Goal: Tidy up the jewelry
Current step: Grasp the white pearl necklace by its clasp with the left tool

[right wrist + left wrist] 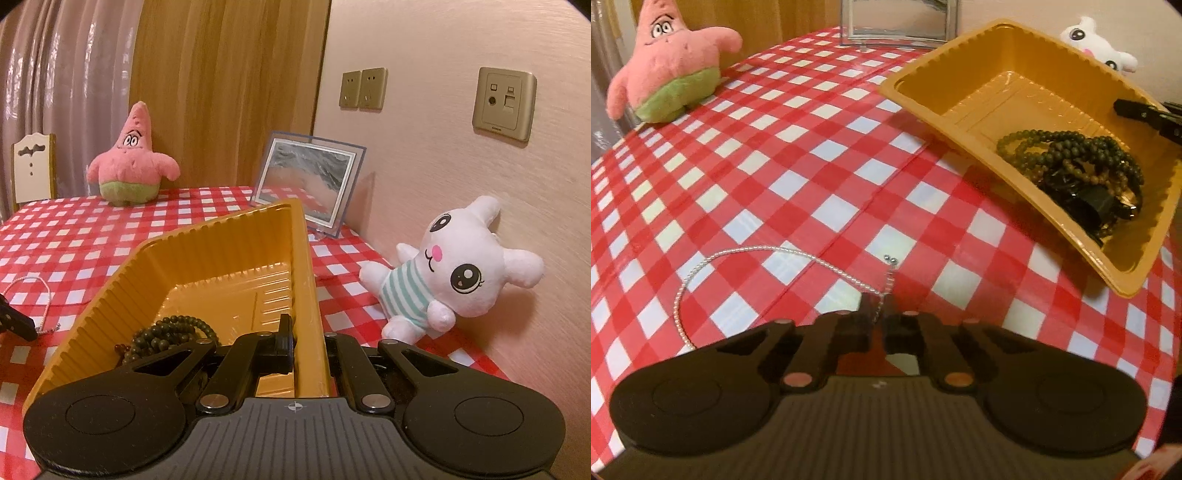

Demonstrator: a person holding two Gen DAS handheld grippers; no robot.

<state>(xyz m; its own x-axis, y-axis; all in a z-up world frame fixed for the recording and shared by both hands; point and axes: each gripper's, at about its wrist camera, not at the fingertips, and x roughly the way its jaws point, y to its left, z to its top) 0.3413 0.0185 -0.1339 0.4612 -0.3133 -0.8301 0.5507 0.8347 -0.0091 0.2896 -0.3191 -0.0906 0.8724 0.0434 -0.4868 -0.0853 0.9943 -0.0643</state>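
A thin pearl necklace lies in a loop on the red checked tablecloth. My left gripper is shut on its silver clasp chain, whose ball ends poke out ahead of the fingertips. An orange plastic tray at the right holds dark green bead strands. My right gripper is shut on the tray's near wall and tilts the tray up; one finger is inside, the other outside. The necklace also shows at the left of the right wrist view.
A pink starfish plush stands at the far left of the table. A framed picture leans at the back. A white plush lies against the wall on the right. A chair back stands beyond the table.
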